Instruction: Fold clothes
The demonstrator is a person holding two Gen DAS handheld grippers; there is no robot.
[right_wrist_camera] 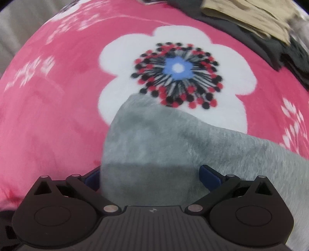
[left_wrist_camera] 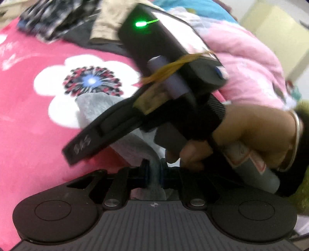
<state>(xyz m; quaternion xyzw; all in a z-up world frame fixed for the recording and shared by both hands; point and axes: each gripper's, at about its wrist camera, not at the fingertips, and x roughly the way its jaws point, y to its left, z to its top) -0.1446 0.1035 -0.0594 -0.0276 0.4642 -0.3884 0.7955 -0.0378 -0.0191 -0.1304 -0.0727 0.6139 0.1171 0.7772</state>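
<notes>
A grey fleecy garment point(right_wrist_camera: 154, 139) lies on a pink blanket, its far corner reaching the white flower print. My right gripper point(right_wrist_camera: 150, 175) is open, its blue-padded fingers point(right_wrist_camera: 209, 173) spread wide with the garment's near fold filling the gap between them. In the left wrist view, my left gripper point(left_wrist_camera: 154, 173) is shut on a narrow pinch of the same grey garment point(left_wrist_camera: 90, 108). The right tool's black body point(left_wrist_camera: 164, 63), held by a person's hand point(left_wrist_camera: 251, 131), crosses just above and hides most of the cloth.
The pink blanket point(right_wrist_camera: 48, 115) with its white flower print point(right_wrist_camera: 231, 77) covers the surface. A heap of beige and dark clothes point(right_wrist_camera: 241, 17) lies at the far edge, also visible from the left wrist point(left_wrist_camera: 58, 17). A pale pink quilt point(left_wrist_camera: 241, 58) is bunched on the right.
</notes>
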